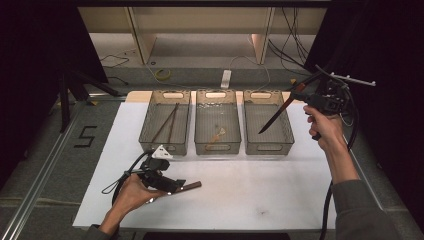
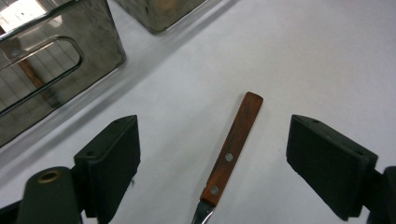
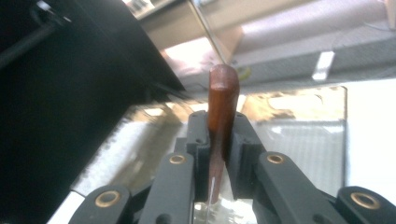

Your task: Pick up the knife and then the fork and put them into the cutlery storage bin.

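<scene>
My right gripper (image 1: 306,96) is raised over the right-hand bin (image 1: 272,148) and is shut on a wooden-handled knife (image 1: 278,114). The blade slants down to the left over that bin. In the right gripper view the brown handle (image 3: 223,88) stands upright, pinched between the two jaws of the gripper (image 3: 220,120). At the front left of the white table, my left gripper (image 1: 179,185) is low and open. A second knife lies flat there; its wooden handle (image 2: 233,144) sits between the wide-apart jaws of the gripper (image 2: 212,123), and neither pad touches it. The same handle (image 1: 193,186) pokes out to the right.
Three see-through bins stand in a row at the back of the table (image 1: 250,200). The left bin (image 1: 172,148) holds thin brown sticks (image 1: 167,122), and the middle bin (image 1: 216,148) holds a small orange item (image 1: 218,133). Cables trail from both grippers.
</scene>
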{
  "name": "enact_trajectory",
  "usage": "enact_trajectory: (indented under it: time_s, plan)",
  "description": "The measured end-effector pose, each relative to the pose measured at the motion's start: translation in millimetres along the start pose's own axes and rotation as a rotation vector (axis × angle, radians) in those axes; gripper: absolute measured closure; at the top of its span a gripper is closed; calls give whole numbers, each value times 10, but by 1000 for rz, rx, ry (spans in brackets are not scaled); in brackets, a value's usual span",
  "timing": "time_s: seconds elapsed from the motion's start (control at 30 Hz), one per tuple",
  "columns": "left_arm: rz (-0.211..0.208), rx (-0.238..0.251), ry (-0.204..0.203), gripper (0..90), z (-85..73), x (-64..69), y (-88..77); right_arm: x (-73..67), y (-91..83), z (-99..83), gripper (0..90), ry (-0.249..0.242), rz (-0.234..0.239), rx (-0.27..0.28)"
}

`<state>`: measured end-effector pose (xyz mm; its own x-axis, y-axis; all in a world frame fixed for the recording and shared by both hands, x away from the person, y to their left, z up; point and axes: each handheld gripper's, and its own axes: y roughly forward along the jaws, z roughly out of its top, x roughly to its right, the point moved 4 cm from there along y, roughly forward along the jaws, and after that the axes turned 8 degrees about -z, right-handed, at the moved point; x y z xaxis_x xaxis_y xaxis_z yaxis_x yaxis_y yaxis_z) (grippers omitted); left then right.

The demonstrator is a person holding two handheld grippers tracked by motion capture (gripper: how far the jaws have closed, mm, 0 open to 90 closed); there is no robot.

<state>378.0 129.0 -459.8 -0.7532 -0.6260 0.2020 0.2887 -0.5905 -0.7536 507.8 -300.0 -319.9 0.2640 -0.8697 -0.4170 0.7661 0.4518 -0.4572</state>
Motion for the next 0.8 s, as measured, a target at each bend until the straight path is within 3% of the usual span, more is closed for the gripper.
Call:
enact_trajectory:
  time_s: [0.33,0.7,0.8]
  plan:
    - [7,-4,5,169,-31,-9,3,42,482,-131,813,3,-42,-106]
    - [8,-19,18,169,-37,19,32,76,785,-281,811,11,-77,-198]
    - [3,-26,21,169,-40,24,37,73,882,-325,810,12,-114,-222]
